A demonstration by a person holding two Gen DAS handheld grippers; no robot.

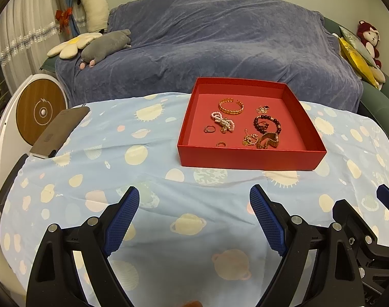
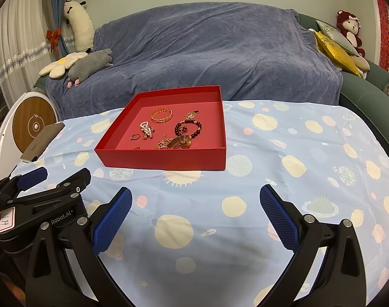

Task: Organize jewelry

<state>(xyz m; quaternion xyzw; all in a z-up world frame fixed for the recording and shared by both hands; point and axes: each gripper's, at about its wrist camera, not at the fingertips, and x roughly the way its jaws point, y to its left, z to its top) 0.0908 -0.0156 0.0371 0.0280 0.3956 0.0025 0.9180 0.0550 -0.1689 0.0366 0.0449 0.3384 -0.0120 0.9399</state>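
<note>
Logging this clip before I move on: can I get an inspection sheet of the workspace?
Surface: table under a blue planet-print cloth.
Job's things: red box holding a gold bangle, dark bead bracelet, pearl piece, rings and gold chains.
Clutter: dark flat slab at the left edge.
Grippers: left gripper and right gripper open, empty, short of the box.
Cables: nothing seen.
Surroundings: covered sofa, plush toys, curtains.

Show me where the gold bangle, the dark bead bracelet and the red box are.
gold bangle (image 1: 231,106), left wrist view, near band.
dark bead bracelet (image 2: 179,125), right wrist view, left beads.
red box (image 1: 245,158), left wrist view, front wall.
</note>
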